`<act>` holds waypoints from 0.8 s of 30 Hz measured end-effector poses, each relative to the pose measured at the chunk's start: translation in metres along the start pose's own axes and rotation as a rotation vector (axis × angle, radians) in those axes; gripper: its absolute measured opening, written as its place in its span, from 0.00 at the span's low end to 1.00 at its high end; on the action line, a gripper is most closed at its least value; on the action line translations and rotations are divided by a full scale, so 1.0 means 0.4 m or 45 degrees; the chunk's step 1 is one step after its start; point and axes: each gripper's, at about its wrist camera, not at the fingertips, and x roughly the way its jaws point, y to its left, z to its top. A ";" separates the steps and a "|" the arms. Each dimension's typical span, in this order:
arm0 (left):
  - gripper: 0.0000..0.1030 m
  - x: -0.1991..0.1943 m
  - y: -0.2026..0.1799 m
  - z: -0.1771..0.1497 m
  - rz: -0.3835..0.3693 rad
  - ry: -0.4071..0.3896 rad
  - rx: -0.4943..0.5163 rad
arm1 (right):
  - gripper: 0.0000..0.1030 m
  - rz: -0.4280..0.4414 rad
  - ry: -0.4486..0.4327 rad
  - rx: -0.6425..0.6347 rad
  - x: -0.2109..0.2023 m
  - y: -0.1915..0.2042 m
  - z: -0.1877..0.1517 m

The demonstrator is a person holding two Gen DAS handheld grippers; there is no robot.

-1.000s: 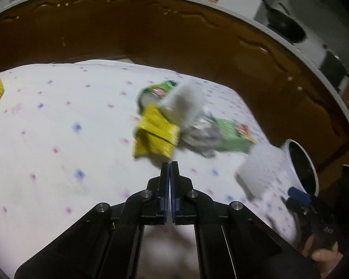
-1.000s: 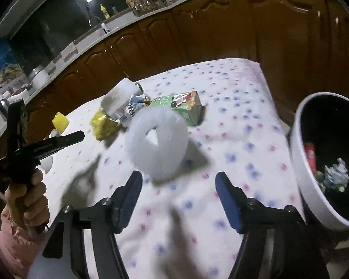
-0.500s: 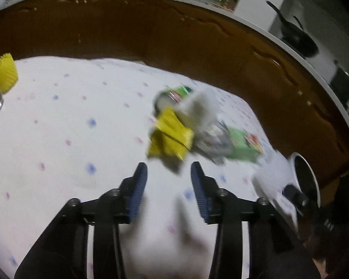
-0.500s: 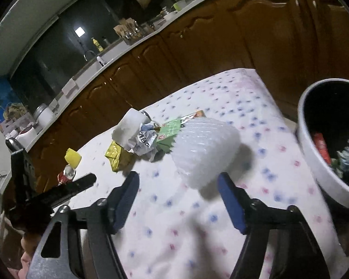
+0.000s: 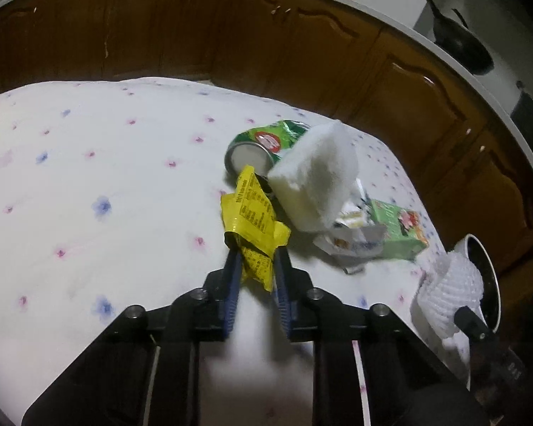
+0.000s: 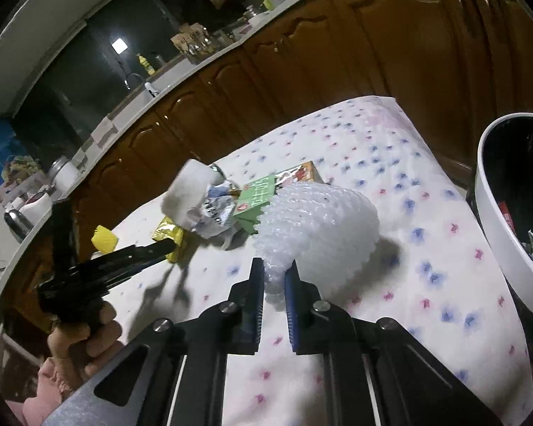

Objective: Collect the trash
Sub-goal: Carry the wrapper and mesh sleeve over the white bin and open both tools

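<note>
You were mid-pickup with 2 grabs: your left gripper (image 5: 256,248) was closing on the yellow wrapper (image 5: 254,218), your right gripper (image 6: 274,277) on the foam net (image 6: 316,223), both on the table (image 6: 426,284). Next, probably, lift both into the bin (image 6: 494,220).

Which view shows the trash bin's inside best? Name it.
The right wrist view: the trash bin opens toward the camera, with trash visible inside. The left wrist view shows only a sliver of it, largely hidden behind the white foam net.

Can (image 5: 263,147) behind wrapper (image 5: 254,220); foam block (image 5: 316,177) right of both; carton (image 5: 398,230) beside bin (image 6: 508,213).
</note>
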 end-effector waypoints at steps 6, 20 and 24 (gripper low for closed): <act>0.14 -0.097 -0.051 -0.075 -0.051 -0.028 0.049 | 0.11 0.030 -0.014 -0.022 -0.067 0.009 -0.021; 0.14 -0.147 -0.376 -0.164 -0.310 0.037 0.343 | 0.11 -0.090 -0.093 0.004 -0.240 -0.089 -0.038; 0.14 -0.136 -0.460 -0.171 -0.354 0.053 0.427 | 0.11 -0.144 -0.133 0.029 -0.297 -0.141 -0.029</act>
